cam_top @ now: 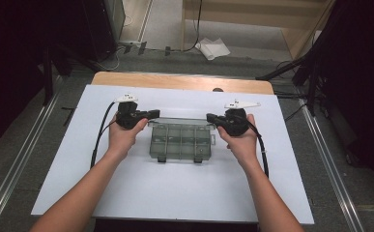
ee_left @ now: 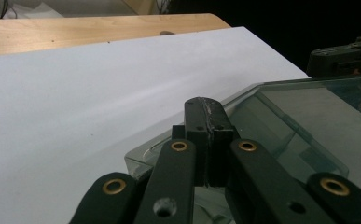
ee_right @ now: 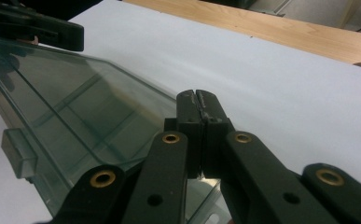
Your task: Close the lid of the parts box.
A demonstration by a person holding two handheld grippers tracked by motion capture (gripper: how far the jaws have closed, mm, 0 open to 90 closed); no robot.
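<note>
A clear plastic compartment box [cam_top: 181, 140] sits mid-desk on the white sheet [cam_top: 175, 193], its lid [ee_left: 308, 116] tilted up. The left tongs [cam_top: 151, 114] and right tongs [cam_top: 210, 117] are both clenched tight, one at each far corner of the lid, apparently pressing against its edge.

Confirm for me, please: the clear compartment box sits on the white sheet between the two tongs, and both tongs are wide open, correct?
Not quite. The clear compartment box does sit on the white sheet between the left tongs and right tongs, but both are shut, not wide open. Each gripper view shows its own jaws pressed together.
</note>
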